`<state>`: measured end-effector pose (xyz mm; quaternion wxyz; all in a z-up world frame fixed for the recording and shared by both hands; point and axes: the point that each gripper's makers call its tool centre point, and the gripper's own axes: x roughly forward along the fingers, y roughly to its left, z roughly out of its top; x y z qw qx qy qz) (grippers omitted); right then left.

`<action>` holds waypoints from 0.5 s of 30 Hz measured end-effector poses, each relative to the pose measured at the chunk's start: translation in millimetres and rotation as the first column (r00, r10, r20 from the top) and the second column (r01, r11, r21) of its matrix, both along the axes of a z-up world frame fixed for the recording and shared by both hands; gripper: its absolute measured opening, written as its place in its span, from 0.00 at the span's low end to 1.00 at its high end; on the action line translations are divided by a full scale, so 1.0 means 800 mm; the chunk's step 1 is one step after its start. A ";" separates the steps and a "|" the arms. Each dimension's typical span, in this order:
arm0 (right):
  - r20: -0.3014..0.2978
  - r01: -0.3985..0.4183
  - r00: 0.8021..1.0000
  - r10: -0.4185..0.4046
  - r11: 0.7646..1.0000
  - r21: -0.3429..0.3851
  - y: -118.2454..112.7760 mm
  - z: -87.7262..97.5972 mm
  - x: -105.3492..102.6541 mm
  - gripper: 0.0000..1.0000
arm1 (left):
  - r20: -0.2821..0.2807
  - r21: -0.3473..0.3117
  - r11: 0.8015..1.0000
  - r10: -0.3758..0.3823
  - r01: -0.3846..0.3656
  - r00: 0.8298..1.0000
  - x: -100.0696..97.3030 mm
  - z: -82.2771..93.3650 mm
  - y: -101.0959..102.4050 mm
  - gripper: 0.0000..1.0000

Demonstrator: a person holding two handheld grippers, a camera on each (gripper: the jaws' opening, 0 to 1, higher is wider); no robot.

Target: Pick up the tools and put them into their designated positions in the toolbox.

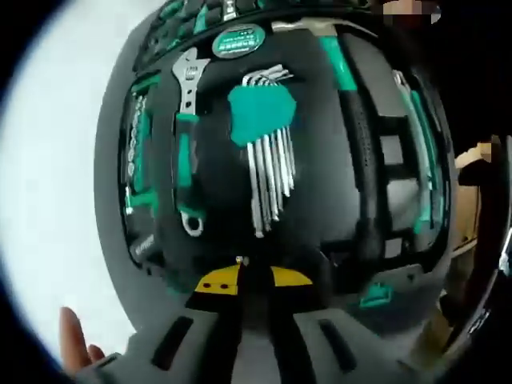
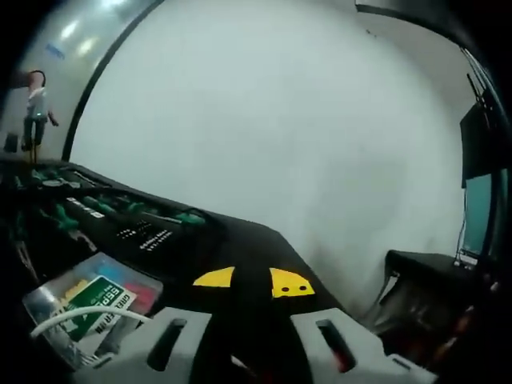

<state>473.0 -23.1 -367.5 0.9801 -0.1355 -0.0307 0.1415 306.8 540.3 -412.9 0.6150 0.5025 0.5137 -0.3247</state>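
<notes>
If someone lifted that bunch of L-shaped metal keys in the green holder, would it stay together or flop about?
The key set would probably lift as one bundle, since the green holder clamps the keys side by side. The thin steel rods look stiff, likely heavy for their size. Their smooth shine suggests they could slip between jaws.

White tabletop (image 2: pixel 272 120), dark monitor (image 2: pixel 478 144) at its far edge, distant standing person (image 2: pixel 35 108).

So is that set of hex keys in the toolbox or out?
In: the hex key set sits in its toolbox recess, beside the adjustable wrench.
</notes>
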 end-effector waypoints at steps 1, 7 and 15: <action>-0.001 0.000 1.000 0.000 1.000 -0.003 0.000 -0.001 0.000 0.12 | -0.027 0.037 0.999 0.022 -0.021 0.999 0.000 -0.002 0.008 0.12; -0.001 -0.005 1.000 0.005 1.000 0.011 0.000 0.000 0.000 0.12 | -0.069 0.013 0.999 0.038 -0.038 0.997 -0.007 -0.028 0.010 0.12; -0.007 -0.004 1.000 0.004 1.000 0.015 -0.001 -0.002 0.000 0.12 | -0.038 -0.027 0.995 0.091 -0.092 0.995 0.007 -0.035 0.014 0.05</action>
